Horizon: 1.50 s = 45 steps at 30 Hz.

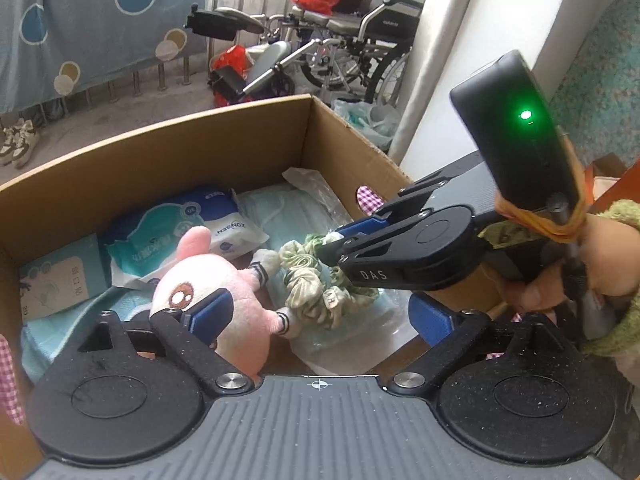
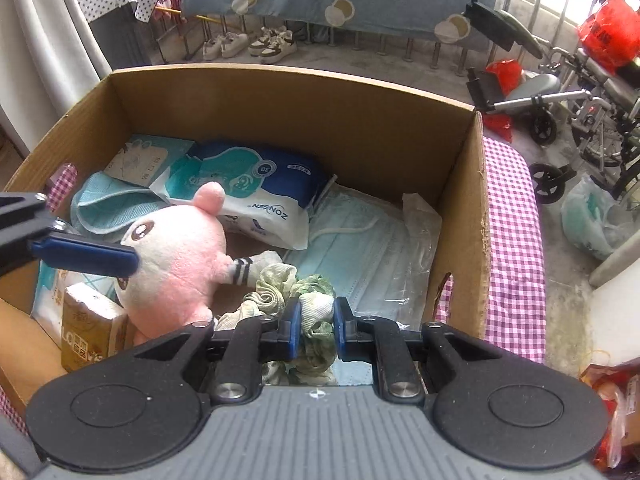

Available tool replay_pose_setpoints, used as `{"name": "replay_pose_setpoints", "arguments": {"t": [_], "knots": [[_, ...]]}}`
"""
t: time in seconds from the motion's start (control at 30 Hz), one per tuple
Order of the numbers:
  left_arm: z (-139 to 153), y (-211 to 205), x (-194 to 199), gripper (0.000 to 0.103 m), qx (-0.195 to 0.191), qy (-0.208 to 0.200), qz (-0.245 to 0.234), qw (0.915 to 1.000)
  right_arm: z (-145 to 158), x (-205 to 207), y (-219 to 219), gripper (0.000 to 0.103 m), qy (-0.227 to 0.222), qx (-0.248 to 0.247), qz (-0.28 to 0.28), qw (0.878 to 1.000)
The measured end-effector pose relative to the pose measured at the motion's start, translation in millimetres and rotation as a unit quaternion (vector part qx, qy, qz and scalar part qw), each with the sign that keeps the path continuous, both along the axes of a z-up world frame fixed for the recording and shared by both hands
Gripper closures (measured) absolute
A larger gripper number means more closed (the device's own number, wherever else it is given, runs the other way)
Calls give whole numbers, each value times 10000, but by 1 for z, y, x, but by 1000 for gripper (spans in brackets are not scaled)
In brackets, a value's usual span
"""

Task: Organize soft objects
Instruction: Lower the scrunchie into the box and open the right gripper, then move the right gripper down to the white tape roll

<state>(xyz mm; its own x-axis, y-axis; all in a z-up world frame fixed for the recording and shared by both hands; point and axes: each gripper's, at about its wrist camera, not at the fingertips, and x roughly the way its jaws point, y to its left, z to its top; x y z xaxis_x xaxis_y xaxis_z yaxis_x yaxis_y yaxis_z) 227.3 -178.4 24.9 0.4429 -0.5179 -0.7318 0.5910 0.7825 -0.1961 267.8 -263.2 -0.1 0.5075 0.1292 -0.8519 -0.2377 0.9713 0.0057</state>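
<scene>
An open cardboard box [image 1: 192, 160] [image 2: 304, 112] holds soft things. A pink plush toy [image 1: 224, 280] [image 2: 180, 256] lies on its side in the middle of the box. My left gripper [image 1: 320, 316] hangs open over it, the left pad in front of the toy's body and the right pad clear of it. One of its blue pads [image 2: 86, 256] shows against the toy's face in the right wrist view. A green scrunchie [image 1: 308, 280] [image 2: 280, 284] rests beside the toy's striped leg. My right gripper [image 2: 316, 320] [image 1: 328, 246] is shut on the scrunchie.
Inside the box lie a blue wet-wipes pack [image 2: 248, 188], bagged face masks [image 2: 360, 248], a teal cloth [image 2: 104, 204], a small teal carton [image 1: 60, 276] and a tissue pack [image 2: 92, 328]. A pink checked cloth [image 2: 516, 240] covers the surface under the box. Wheelchairs [image 1: 344, 52] stand behind.
</scene>
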Motion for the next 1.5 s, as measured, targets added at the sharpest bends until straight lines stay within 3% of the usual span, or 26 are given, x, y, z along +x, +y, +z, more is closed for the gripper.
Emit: {"name": "replay_pose_setpoints", "arguments": {"t": [0.33,0.43,0.47,0.57,0.6,0.8,0.97,1.1,1.3,1.4,1.5], "knots": [[20,48,-50,3,-217,-359,261,9988,-2,0,7,83,-157,-633,18,9979],[21,60,-65,2,-266,-413,363,9981,-1,-1,10,77,-156,-770,22,9969],[21,64,-68,2,-289,-414,389,9980,-1,-1,10,71,-157,-788,22,9968],[20,73,-81,2,-348,-422,463,9974,6,-5,12,29,-223,-793,-57,9966],[18,77,-85,2,-358,-440,478,9972,9,-7,12,27,-301,-807,-95,9962],[8,88,-105,2,-431,-366,500,9971,44,-38,11,27,-784,-631,-294,9945],[-11,84,-120,1,-437,-163,298,9985,82,-93,1,27,-1190,347,-477,9911],[-29,69,-129,1,-390,-82,85,9992,94,-145,-10,27,-1330,1136,-567,9830],[-52,41,-134,3,-268,-147,-215,9993,64,-189,-13,31,-1108,1576,-702,9788],[-60,26,-131,6,-151,-235,-323,9991,37,-195,-1,41,-901,1367,-592,9847],[-68,13,-127,8,-49,-384,-403,9984,17,-191,8,44,-774,1087,-408,9902]]}}
